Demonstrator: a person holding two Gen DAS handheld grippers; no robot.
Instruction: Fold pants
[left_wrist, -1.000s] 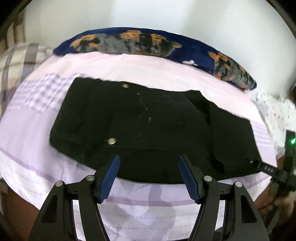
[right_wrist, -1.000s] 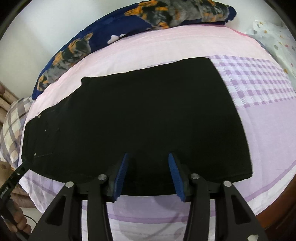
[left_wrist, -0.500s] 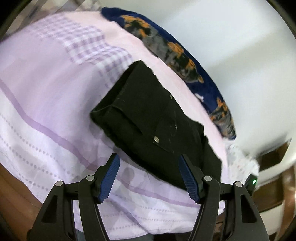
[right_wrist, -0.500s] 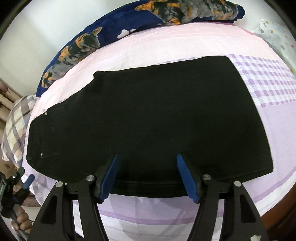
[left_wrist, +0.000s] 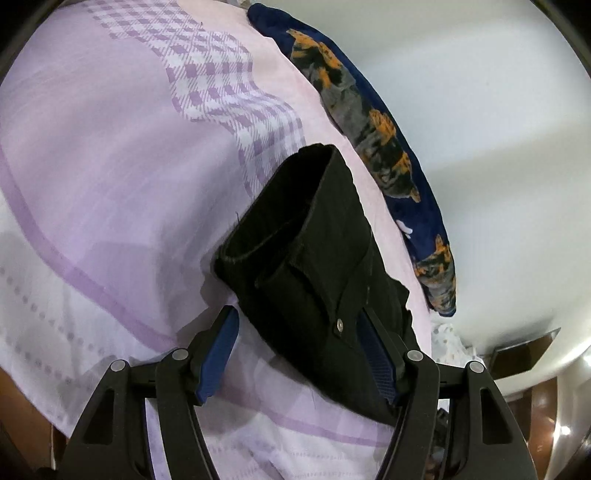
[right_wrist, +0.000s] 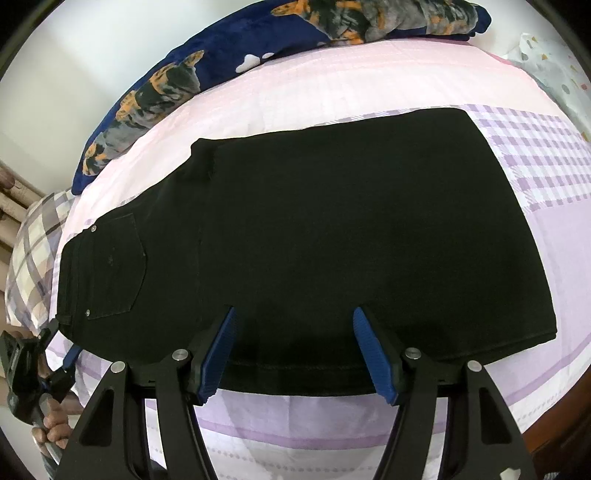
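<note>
The folded black denim pants (right_wrist: 332, 229) lie flat on the bed with the lilac and white checked sheet (right_wrist: 535, 177), and every place here is given from these pants. Nearest to the right wrist camera, the right gripper (right_wrist: 293, 354) with blue pads hangs over the near long edge of the pants; its jaws have just been opening and now stand released, with only the flat cloth under the gap and no pad pressing on it. At the waist end of the pants, the left gripper (left_wrist: 299, 356) has its jaws spread apart too: the corner with the metal rivet (left_wrist: 338, 325) sits between the fingers, the pad on the picture's right seems close to the cloth, but a real grasp I cannot confirm (the other pad is clearly away from it). A hand (right_wrist: 51, 428) holding this left tool appears beside the waist corner in the right view. Beyond the far edge of the pants lies a dark blue blanket with orange and grey animal print (right_wrist: 166, 85), along the white wall (left_wrist: 498, 110).
</note>
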